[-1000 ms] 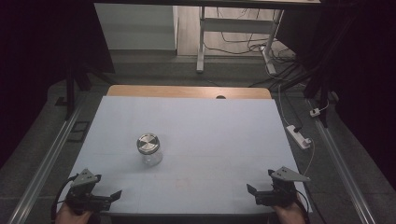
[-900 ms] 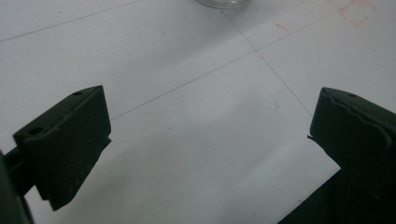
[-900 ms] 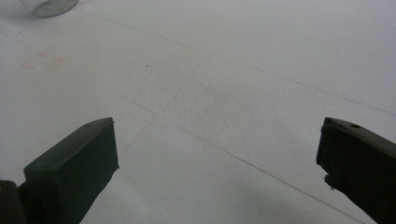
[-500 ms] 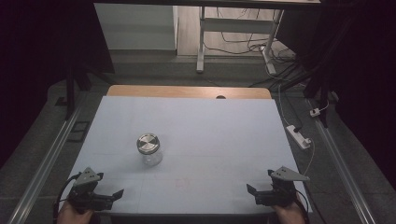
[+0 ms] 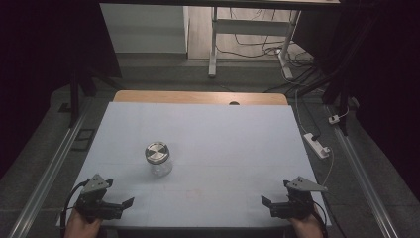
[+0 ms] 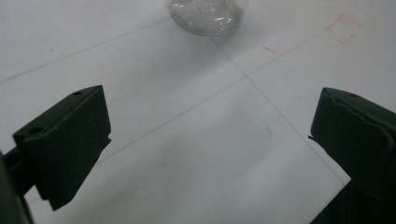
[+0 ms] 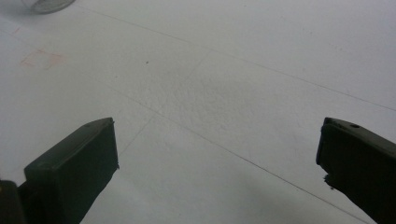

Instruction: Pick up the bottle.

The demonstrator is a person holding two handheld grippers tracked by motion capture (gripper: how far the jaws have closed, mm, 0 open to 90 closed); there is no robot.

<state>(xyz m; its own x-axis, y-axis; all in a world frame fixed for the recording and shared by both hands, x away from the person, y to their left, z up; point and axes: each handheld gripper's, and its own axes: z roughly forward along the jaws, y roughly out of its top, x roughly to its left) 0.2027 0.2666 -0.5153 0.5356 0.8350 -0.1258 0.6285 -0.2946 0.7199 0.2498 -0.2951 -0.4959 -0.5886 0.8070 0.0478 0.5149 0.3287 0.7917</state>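
Observation:
A clear glass jar (image 5: 158, 158) with a silver metal lid stands upright on the white table (image 5: 233, 144), left of centre. My left gripper (image 5: 124, 206) rests open at the near left corner, well short of the jar, with nothing between its jaws. In the left gripper view the jar's base (image 6: 206, 14) shows at the top edge, beyond the wide-apart jaws of the left gripper (image 6: 210, 126). My right gripper (image 5: 269, 207) sits open and empty at the near right. In the right gripper view the right gripper (image 7: 217, 154) faces bare table, and the jar (image 7: 46, 4) is at the far top left.
A faint red square (image 6: 343, 29) is drawn on the table to the right of the jar. A wooden strip (image 5: 198, 97) edges the table's far side. A white power strip (image 5: 317, 145) lies on the floor off the right edge. Cables and desk legs stand beyond.

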